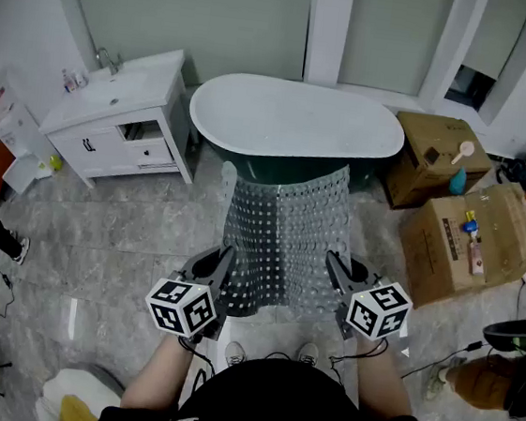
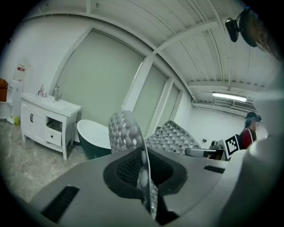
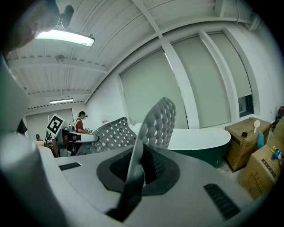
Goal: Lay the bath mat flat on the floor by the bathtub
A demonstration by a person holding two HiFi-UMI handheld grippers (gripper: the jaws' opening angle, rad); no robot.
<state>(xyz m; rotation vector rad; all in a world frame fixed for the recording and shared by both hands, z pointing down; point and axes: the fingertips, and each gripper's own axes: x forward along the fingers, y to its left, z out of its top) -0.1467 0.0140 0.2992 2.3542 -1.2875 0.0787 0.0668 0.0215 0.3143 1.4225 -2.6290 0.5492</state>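
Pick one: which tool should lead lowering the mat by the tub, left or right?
Neither clearly. Left tool and right tool are each shut on a near corner of the bath mat, roughly level, mat spread between them facing the bathtub. Probably lower both together.

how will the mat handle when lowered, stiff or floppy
Probably floppy: the mat drapes between the left claw and right claw, and its corners curl past them. Likely light, since two edge pinches hold it up. Its glossy plastic may slip.
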